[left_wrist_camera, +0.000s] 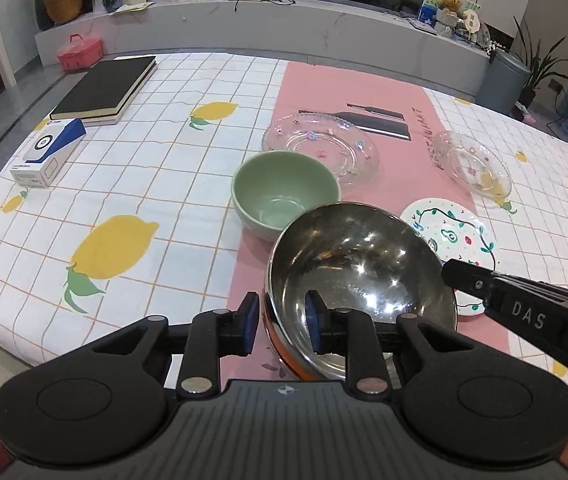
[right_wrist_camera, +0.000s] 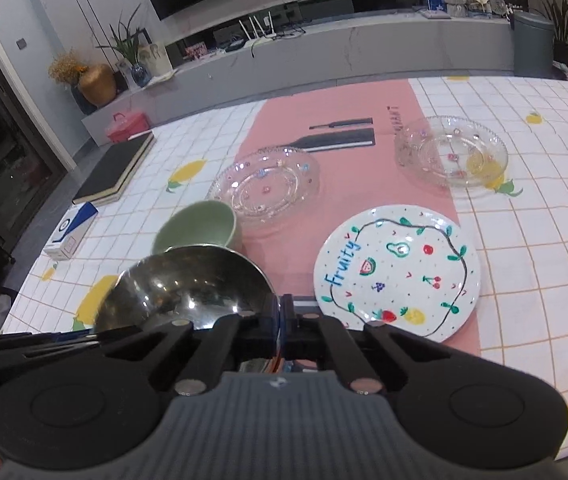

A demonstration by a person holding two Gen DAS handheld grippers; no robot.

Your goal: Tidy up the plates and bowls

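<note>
A: Bright enough? The room looks evenly lit, shadows soft.

B: Yes, though the steel bowl (left_wrist_camera: 360, 268) throws white glare spots, and the glass plate (right_wrist_camera: 267, 184) glints too.

A: Sharpness?

B: The steel bowl and green bowl (right_wrist_camera: 197, 230) smear in the right wrist view. Fisheye bends the desk (left_wrist_camera: 131, 184) edges; corners go black.

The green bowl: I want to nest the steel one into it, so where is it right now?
The green bowl sits on the pink runner's left edge, just behind the tilted steel bowl and in front of the larger clear glass plate.
</note>
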